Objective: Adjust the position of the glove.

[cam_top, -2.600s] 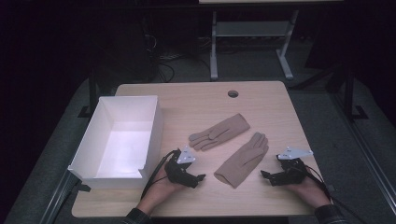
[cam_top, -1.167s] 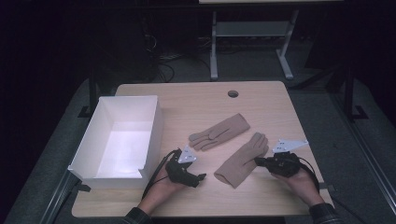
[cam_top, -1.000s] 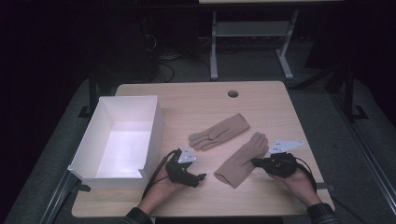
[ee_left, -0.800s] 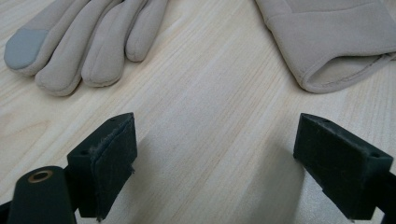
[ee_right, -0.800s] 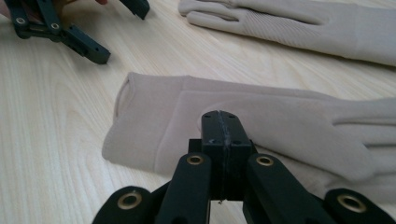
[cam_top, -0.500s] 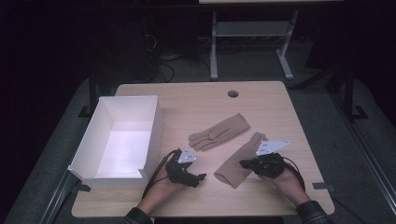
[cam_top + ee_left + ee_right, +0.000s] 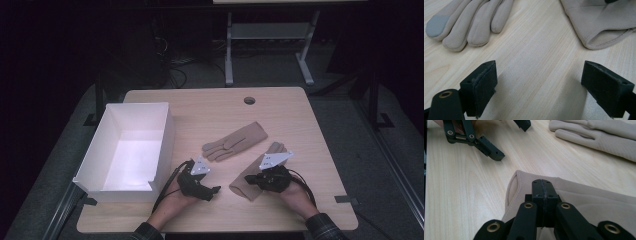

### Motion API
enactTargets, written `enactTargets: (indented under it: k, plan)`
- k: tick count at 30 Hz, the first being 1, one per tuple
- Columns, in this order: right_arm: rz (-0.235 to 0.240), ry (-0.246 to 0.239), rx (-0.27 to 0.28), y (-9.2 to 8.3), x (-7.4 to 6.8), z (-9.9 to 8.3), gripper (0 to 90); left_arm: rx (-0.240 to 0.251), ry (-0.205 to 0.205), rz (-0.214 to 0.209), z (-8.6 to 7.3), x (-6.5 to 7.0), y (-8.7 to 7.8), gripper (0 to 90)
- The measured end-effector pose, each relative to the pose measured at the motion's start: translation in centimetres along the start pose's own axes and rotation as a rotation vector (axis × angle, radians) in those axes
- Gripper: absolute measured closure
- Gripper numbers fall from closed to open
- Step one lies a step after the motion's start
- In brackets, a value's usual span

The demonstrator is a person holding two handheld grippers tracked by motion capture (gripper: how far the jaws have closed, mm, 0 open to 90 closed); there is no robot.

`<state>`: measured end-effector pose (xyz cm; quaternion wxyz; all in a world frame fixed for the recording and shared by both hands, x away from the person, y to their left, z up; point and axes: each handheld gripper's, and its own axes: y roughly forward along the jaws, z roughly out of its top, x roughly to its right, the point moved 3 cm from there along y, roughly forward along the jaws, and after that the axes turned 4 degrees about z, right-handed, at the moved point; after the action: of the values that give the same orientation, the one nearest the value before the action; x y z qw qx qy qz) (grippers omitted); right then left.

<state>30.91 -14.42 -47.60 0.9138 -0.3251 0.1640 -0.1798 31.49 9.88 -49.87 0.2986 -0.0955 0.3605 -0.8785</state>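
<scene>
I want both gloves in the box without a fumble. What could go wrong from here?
The right tool sits shut over the near glove's cuff, so it may slide off without catching fabric. The left tool waits open on bare table, gripping nothing. The far glove lies close by and could get dragged along.

A light wooden table [image 7: 210, 107] carries a white open box [image 7: 131, 145] at its left, one beige glove [image 7: 235, 142] right of the box, and a second glove [image 7: 252, 181] nearer the person.
</scene>
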Motion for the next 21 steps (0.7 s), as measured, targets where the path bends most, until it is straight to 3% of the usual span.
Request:
enactTargets:
  k: [10,21]
  plan:
    - [-0.003,-0.017,-0.060,2.2,-0.2,-0.1,90.0,0.002,-0.002,0.000,0.0,0.1,0.0,12.8]
    - [0.009,-0.005,-0.063,1.4,0.0,-0.7,90.0,-0.002,0.003,0.002,-0.1,0.1,-0.1,12.9]
